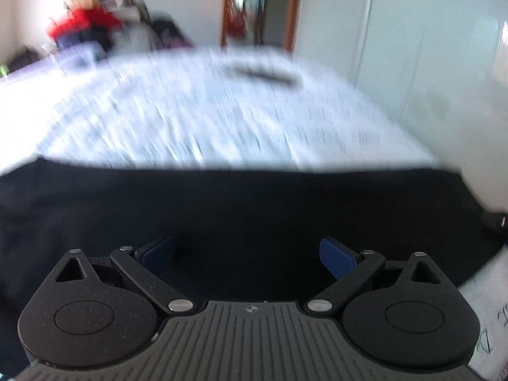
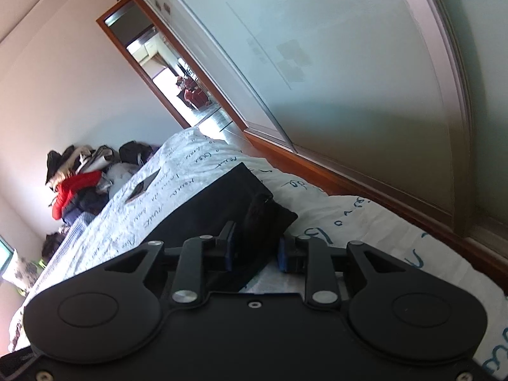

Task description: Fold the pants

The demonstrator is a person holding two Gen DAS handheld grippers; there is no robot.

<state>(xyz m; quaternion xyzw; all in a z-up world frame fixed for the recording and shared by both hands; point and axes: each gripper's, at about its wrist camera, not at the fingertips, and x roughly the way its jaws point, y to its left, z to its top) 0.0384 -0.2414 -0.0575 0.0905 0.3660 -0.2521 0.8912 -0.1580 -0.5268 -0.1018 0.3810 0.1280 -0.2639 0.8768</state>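
**Pants flat on bed, left gripper wide, right gripper partly closed around a corner**

Left wrist view: left gripper sits low over the black pants, jaws spread wide, nothing between them. Blue pads are clear of the cloth as far as can be seen; contact with the fabric under them can't be told. The pants fill the near band of the view, edge to edge, with a fairly straight far edge. Beyond that edge lies the white bedsheet with dark script print, heavily motion-blurred. A dark flat object lies further up the sheet, too blurred to identify. Far left corner: clothes pile with something red in it. Behind the bed: a wood-framed doorway and a pale wall panel to its right.

Right wrist view, camera rolled hard: right gripper has jaws narrow but not shut, gap visible. A bunched corner of the pants sits in that gap. Whether the pads actually pinch it can't be told. The rest of the pants run away from the gripper as a flat, dark rectangle on the sheet. Further along the sheet lies the same small flat object, well apart from the pants. Wooden bed frame runs along the right, sliding wardrobe panel above it. Clothes pile at the far end.
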